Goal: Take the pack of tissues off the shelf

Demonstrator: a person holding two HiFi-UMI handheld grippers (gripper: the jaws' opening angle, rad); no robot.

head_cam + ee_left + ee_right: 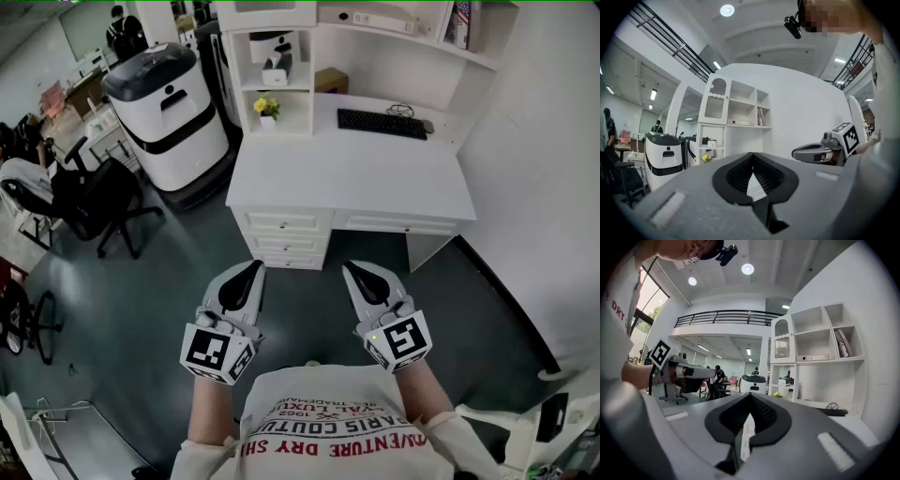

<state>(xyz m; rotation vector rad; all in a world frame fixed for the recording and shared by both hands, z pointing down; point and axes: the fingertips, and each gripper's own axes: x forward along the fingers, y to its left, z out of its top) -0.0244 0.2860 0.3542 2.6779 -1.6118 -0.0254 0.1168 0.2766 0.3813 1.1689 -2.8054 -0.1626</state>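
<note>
Both left gripper [249, 272] and right gripper [356, 274] are hovering shut, empty; only the head view is showing open floor [178, 272] ahead, then the desk [375, 178] edge; tissues [277, 58], probably, beyond.

Apparently open floor [178, 272] up to desk [375, 183]

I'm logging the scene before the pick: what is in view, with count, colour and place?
desk: one, white, centre, against the wall
shelf unit: one, white, on the desk's rear
tissue pack: one, white, upper left cubby
flowers: one bunch, yellow, cubby below
keyboard: one, black, desk rear
machine: one, white and black, left of desk
office chair: one, black, far left
left tongs: one, grey, shut, empty, before the desk
right tongs: one, grey, shut, empty, alongside
</note>
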